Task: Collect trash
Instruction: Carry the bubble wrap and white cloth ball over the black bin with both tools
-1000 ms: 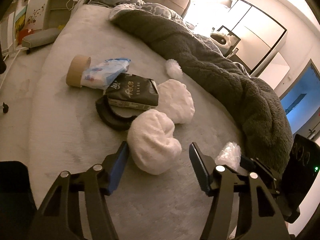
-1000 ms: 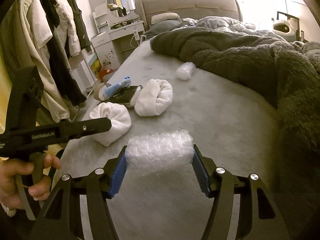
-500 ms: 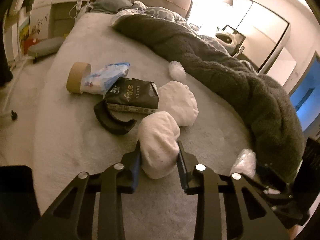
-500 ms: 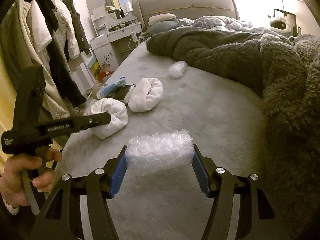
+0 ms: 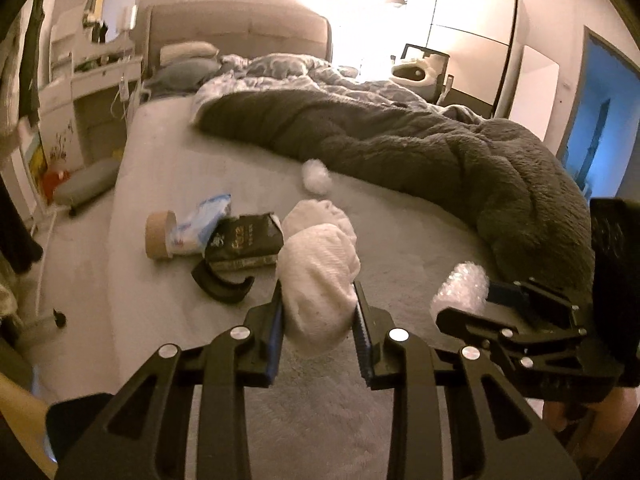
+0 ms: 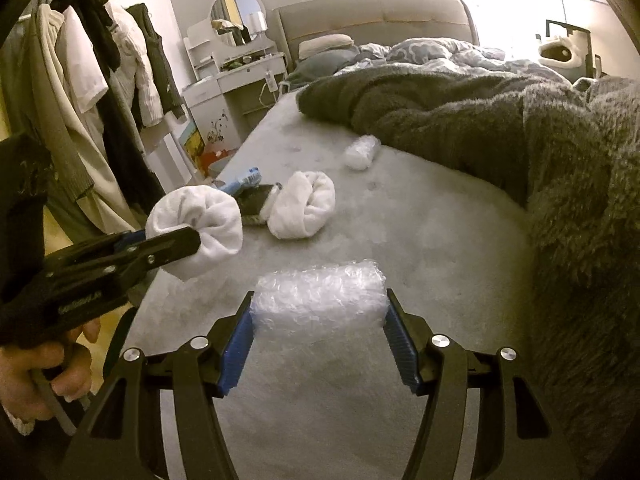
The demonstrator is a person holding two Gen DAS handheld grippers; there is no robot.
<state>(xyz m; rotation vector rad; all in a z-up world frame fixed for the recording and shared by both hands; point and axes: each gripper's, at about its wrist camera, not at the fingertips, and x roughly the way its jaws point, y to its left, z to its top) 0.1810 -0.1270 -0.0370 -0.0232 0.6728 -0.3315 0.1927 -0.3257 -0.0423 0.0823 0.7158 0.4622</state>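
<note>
My left gripper (image 5: 318,300) is shut on a white rolled cloth bundle (image 5: 316,260), which hangs just above the grey bed (image 5: 400,240). The right wrist view shows the same bundle (image 6: 216,216) raised at the left. My right gripper (image 6: 319,300) is shut on a roll of bubble wrap (image 6: 320,290), also off the bed. That roll (image 5: 460,288) appears at the right of the left wrist view. A second white bundle (image 5: 316,212) and a small bubble-wrap wad (image 5: 315,176) lie on the bed beyond.
A cardboard roll (image 5: 160,234), a blue-and-white plastic packet (image 5: 204,220), a black packet (image 5: 244,240) and a black curved piece (image 5: 222,286) lie left of the bundles. A dark fluffy blanket (image 5: 440,160) covers the bed's right side. Clothes (image 6: 100,80) hang at the left.
My left gripper has shut on the nearer white bundle and lifted it off the bed while rolling level. The right gripper has kept still with the bubble wrap.
</note>
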